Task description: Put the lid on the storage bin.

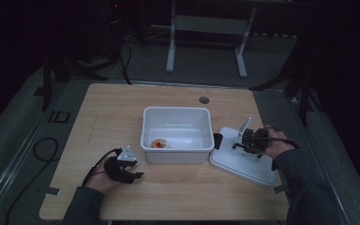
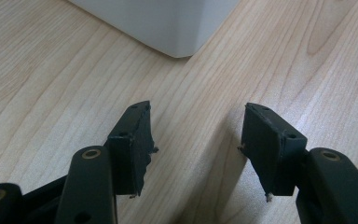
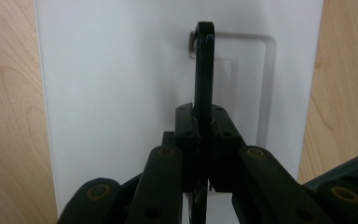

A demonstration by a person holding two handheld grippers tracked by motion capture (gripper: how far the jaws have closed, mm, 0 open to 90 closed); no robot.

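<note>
Right gripper (image 3: 203,140) fingers tight on lid handle (image 3: 203,65), lid (image 3: 121,93) edge beside tub (image 1: 176,136).

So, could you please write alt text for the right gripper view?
The right gripper is shut on a thin black handle standing up from a flat white lid, which lies on a light wooden table.

Item count, table top
One bin (image 1: 176,136), one lid (image 1: 243,161), one handle (image 3: 203,70), two grippers: left (image 1: 138,168), right (image 1: 236,143).
</note>
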